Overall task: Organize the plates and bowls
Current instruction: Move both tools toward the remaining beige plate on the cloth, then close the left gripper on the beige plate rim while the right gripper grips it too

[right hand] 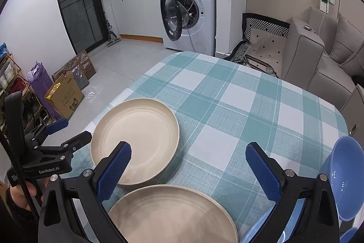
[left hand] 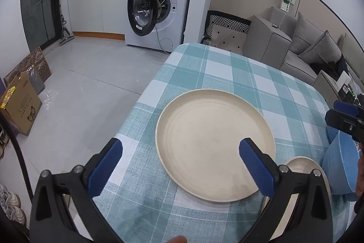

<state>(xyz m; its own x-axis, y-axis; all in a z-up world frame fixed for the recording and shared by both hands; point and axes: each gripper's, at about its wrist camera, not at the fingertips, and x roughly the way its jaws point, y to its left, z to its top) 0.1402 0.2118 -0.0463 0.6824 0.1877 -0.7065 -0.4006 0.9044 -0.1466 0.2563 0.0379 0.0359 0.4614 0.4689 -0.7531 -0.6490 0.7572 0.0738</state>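
Note:
A cream plate lies on the checked tablecloth near its left edge; it also shows in the right wrist view. A second cream plate lies nearer, partly seen in the left wrist view. A blue bowl stands tilted at the right; blue bowls also show in the left wrist view. My left gripper is open and empty, just above the first plate's near-left rim. My right gripper is open and empty above the second plate.
The table's left edge drops to a grey floor with a cardboard box. A washing machine with its door open stands behind. A grey sofa lies at the right, beyond the tablecloth.

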